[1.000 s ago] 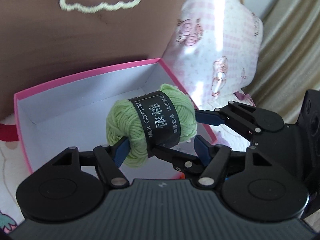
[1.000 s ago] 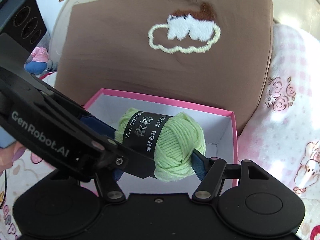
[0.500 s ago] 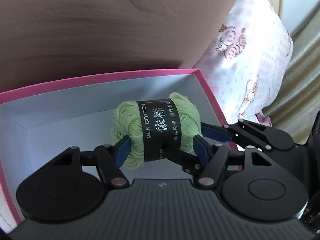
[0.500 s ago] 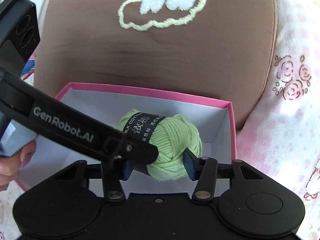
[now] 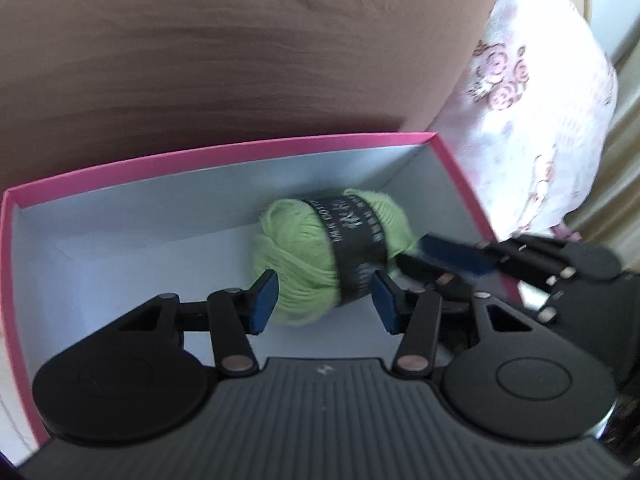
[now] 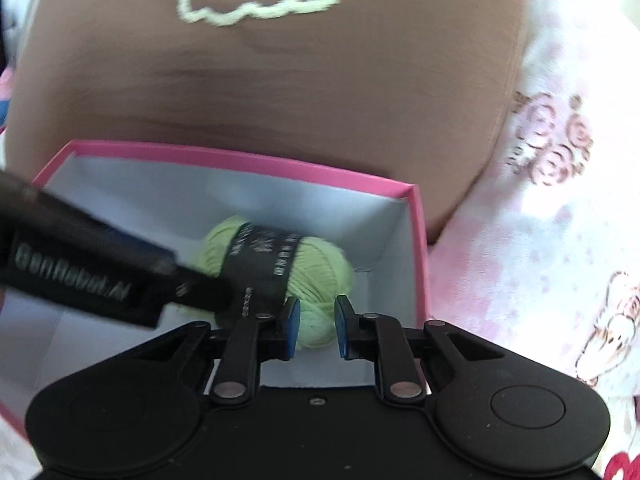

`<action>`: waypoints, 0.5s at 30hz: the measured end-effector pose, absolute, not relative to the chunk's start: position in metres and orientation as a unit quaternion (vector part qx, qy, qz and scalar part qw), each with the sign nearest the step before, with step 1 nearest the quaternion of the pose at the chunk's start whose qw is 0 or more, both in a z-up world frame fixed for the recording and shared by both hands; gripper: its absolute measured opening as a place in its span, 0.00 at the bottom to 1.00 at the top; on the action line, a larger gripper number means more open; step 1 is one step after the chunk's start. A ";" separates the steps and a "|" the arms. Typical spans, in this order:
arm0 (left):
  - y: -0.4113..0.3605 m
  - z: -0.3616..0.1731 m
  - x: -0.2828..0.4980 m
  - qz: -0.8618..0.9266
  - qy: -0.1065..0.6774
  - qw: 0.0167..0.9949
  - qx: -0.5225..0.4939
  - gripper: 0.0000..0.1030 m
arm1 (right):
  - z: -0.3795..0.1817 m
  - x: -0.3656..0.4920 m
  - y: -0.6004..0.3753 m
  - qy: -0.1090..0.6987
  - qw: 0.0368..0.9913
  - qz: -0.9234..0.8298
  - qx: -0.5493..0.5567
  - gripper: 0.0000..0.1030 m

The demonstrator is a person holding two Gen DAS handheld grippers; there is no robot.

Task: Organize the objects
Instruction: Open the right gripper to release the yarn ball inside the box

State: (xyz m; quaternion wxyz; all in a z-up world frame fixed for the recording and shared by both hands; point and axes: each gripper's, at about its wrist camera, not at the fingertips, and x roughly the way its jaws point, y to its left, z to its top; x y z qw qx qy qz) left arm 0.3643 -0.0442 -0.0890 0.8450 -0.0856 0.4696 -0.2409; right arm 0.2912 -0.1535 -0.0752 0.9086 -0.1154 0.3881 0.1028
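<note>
A: Yarn ball (image 5: 316, 256), light green with a black paper band, lies inside the pink-rimmed box (image 5: 224, 147), toward the right end of its white floor, near the far right corner.

B: Left gripper (image 5: 324, 300)?

A: Jaws closing. The near end of the ball sits between its blue pads (image 5: 262, 300). Left pad looks to touch the yarn; right pad stands just off the band. No firm grip seen.

B: Right gripper (image 6: 317, 327)?

A: Jaws drawn in to a narrow gap. The yarn shows through the gap but lies beyond the tips; nothing is pinched. In the left wrist view one blue finger of it lies just beside the ball's right end.

B: Surroundings?

A: Brown cushion (image 6: 280, 80) with a stitched cloud outline stands right behind the box. Pink floral pillow (image 6: 560, 160) to the right. Both views are motion-blurred.
</note>
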 end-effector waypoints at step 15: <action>-0.073 -0.110 0.390 -0.223 0.480 0.840 -0.116 0.41 | -0.085 0.280 -0.174 0.403 0.901 0.138 -0.086 0.21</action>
